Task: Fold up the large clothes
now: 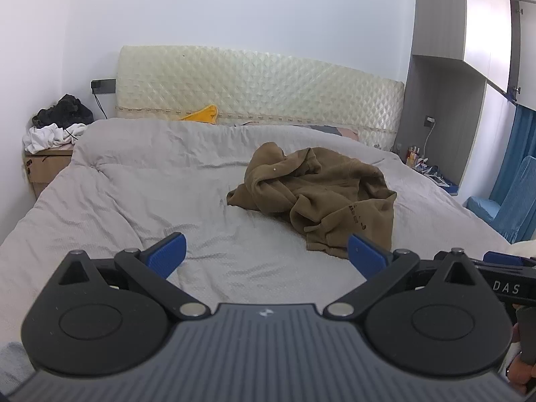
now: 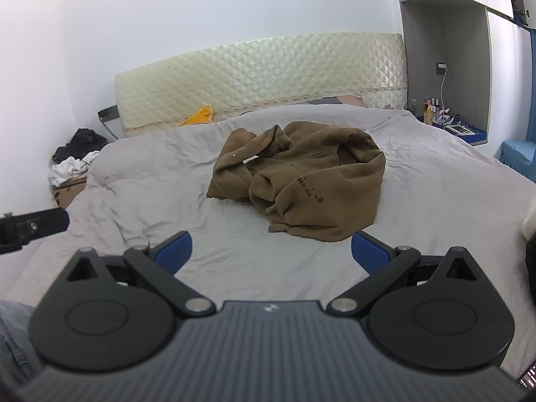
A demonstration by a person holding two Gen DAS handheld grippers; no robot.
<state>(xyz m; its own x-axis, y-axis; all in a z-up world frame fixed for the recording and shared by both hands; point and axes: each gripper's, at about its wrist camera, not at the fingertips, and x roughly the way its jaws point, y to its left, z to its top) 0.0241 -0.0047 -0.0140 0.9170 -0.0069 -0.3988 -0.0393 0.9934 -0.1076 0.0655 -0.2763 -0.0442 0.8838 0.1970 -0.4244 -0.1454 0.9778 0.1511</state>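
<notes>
A crumpled brown hoodie (image 1: 321, 194) (image 2: 301, 177) lies in a heap on the grey bedcover (image 1: 167, 194) (image 2: 134, 181), dark lettering showing on one panel. My left gripper (image 1: 266, 251) hovers open over the cover, short of the hoodie's near hem, nothing between its blue pads (image 1: 167, 254). My right gripper (image 2: 271, 249) is open too, just in front of the hoodie's lower edge, and holds nothing. The right gripper's black body (image 1: 502, 281) shows at the right edge of the left wrist view. The left gripper's tip (image 2: 33, 226) shows at the left edge of the right wrist view.
A quilted cream headboard (image 1: 261, 90) backs the bed, with a yellow item (image 1: 204, 114) at its foot. A cardboard box with black and white clothes (image 1: 57, 127) stands at the far left. A nightstand with bottles (image 2: 449, 124), grey cabinets and blue curtains (image 1: 522, 174) are on the right.
</notes>
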